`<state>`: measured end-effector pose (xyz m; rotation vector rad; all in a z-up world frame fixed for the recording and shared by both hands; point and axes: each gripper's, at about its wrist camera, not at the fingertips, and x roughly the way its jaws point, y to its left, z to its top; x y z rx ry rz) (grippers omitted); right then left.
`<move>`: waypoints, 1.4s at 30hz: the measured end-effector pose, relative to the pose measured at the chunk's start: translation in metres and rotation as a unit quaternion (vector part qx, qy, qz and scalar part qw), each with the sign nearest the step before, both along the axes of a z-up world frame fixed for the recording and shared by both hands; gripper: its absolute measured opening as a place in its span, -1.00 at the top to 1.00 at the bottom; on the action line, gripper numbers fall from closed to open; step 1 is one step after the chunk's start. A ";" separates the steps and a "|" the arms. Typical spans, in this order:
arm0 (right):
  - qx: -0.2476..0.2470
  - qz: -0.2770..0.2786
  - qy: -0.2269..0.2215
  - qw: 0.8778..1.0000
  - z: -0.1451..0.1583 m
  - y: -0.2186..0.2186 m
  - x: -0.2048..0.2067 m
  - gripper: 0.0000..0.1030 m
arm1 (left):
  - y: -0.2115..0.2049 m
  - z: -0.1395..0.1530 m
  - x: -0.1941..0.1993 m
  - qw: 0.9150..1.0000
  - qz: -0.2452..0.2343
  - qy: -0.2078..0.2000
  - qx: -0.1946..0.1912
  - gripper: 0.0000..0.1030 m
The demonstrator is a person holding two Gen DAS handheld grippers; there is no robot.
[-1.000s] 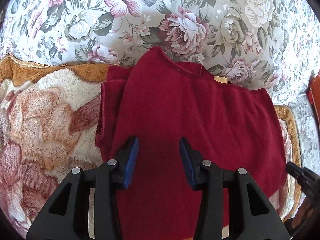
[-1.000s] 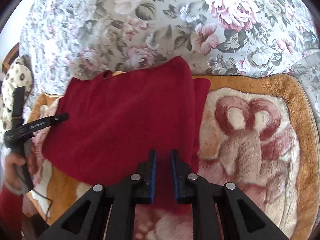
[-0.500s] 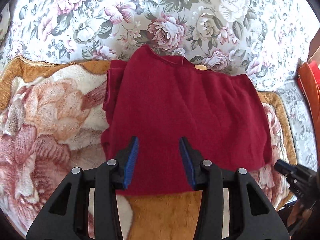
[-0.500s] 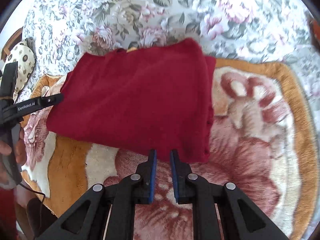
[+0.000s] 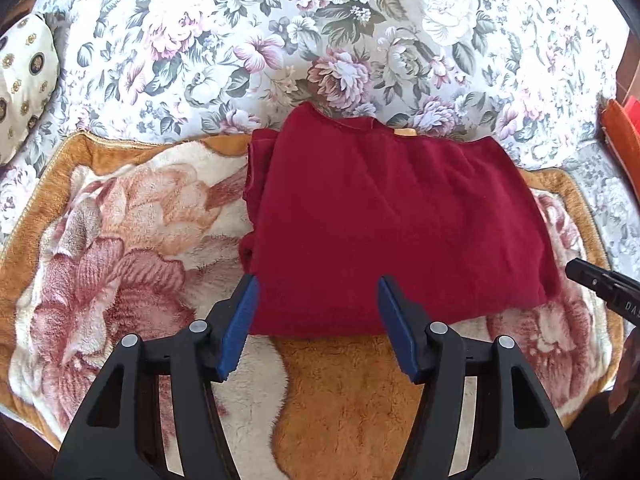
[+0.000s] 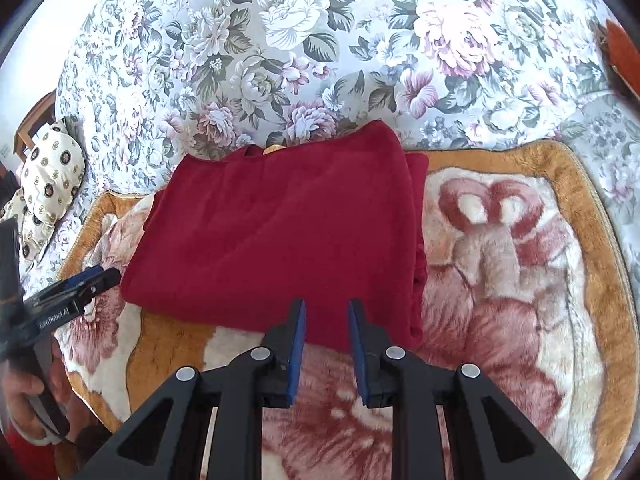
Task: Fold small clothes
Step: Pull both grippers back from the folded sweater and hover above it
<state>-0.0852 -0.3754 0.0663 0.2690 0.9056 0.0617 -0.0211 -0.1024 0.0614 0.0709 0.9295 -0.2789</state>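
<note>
Garment status: the dark red garment [image 5: 392, 232] lies folded into a rough rectangle on the plush orange-and-cream blanket [image 5: 120, 240], its far edge overlapping the floral bedspread [image 5: 320, 20]. A small tan label [image 5: 405, 132] shows at the neckline on that far edge. At the left side in your left wrist view, lower folded layers stick out slightly past the top layer.

Your left gripper [image 5: 316, 320] sits over the near edge of the garment. Its jaws have just been opening and now stand wide apart; the blue pads [image 5: 236, 328] flank the near hem without pressing on it, so nothing is held. From the right wrist view, your left gripper [image 6: 80, 284] shows at the garment's left corner, just beside the cloth, with your hand [image 6: 24, 400] on its handle.

Your right gripper [image 6: 326, 344] is near the garment's near-right corner. Its jaws have just been opening too, but only to a narrow gap. The red hem is seen through the gap at the tips; the pads [image 6: 298, 352] do not clamp it. In your left wrist view its tip [image 5: 592, 280] appears just beyond the garment's right corner, apart from the cloth.

A cream patterned pillow [image 6: 48, 176] rests on the bedspread at far left. An orange object [image 5: 622, 140] sits at the right edge; what it is cannot be told.
</note>
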 end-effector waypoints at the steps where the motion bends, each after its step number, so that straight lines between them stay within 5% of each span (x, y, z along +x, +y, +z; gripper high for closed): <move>1: -0.001 0.004 0.003 1.000 -0.002 -0.001 0.006 0.61 | -0.002 -0.003 0.003 1.000 0.005 0.003 0.001 -0.18; 13: -0.013 0.030 0.002 0.999 -0.022 -0.002 0.051 0.61 | -0.015 -0.028 0.024 0.999 0.039 0.008 0.013 -0.18; 19: -0.018 0.021 0.046 0.999 -0.052 0.000 0.063 0.59 | -0.014 -0.040 0.028 0.999 0.037 0.023 0.012 -0.18; 29: -0.029 0.013 0.018 0.999 -0.025 -0.010 0.041 0.56 | -0.004 -0.040 0.022 0.998 0.051 0.026 -0.014 -0.18; 34: -0.043 0.014 0.058 0.997 -0.049 -0.016 0.041 0.52 | -0.004 -0.051 0.027 0.998 0.055 0.044 -0.006 -0.18; 42: -0.013 0.007 0.012 1.000 -0.022 -0.021 0.024 0.52 | -0.010 -0.028 0.019 0.999 0.051 0.010 0.003 -0.18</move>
